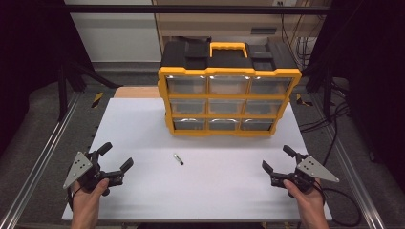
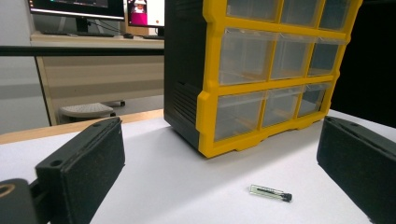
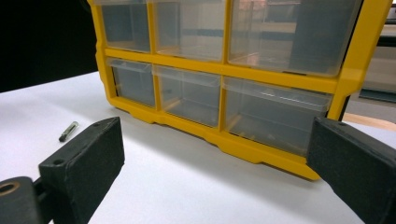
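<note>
1. Two grippers sit near the front edge of the white table (image 1: 143, 200), one at each front corner, each held in a hand.
2. Left gripper (image 1: 116, 157): held at the left front of the table. Its jaws stand wide apart with nothing between them, and the pads touch no object. A grey three-cornered plate sits on top of it.
3. Small vial (image 1: 178, 159): a short clear tube with a dark cap, lying flat on the table, a little left of centre. It lies between the two grippers, nearer the left one but well apart from it, and in front of the organizer without touching it. In the left gripper view the small vial (image 2: 271, 192) lies ahead of the jaws, toward the right-hand one.
4. Drawer organizer (image 1: 229, 90): a yellow and black cabinet with nine clear drawers in three rows, standing upright at the back centre of the table. All drawers appear pushed in. A yellow carry handle sits on top.
5. Right gripper (image 1: 278, 158): held at the right front of the table. Its jaws are spread wide and hold nothing. In the right gripper view they face the bottom row of drawers.
</note>
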`<action>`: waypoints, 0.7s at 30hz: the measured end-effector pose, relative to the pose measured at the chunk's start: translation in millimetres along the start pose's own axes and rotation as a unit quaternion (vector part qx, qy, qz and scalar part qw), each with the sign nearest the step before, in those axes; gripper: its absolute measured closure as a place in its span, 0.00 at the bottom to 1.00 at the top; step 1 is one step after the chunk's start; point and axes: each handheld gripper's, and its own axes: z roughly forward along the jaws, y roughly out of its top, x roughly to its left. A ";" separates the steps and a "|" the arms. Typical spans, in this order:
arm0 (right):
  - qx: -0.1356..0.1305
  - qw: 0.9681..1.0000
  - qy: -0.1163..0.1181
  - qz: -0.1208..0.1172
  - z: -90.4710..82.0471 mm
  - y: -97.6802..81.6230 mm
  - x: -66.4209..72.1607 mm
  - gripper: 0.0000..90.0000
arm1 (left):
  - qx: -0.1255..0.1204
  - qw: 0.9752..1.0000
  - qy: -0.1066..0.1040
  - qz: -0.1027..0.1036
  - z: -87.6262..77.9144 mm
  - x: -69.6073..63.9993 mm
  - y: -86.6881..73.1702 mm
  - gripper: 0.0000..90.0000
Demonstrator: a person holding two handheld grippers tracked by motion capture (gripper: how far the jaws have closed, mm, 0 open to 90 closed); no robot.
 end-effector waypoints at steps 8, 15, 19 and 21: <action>0.015 1.000 -0.012 0.001 3.0 -1.7 1.5 0.05 | 0.006 1.000 0.004 0.002 2.8 0.2 -1.3 0.01; 0.020 0.999 -0.025 0.018 5.6 -1.4 4.0 0.06 | 0.017 1.000 0.007 0.004 4.2 -1.4 -2.9 0.01; 0.049 0.998 -0.038 0.030 11.2 -3.0 4.9 0.06 | 0.023 1.000 0.008 0.007 4.8 -2.4 -3.8 0.01; 0.059 0.997 -0.037 0.038 15.5 -2.7 3.4 0.06 | 0.025 1.000 0.009 0.006 5.2 -2.5 -4.1 0.01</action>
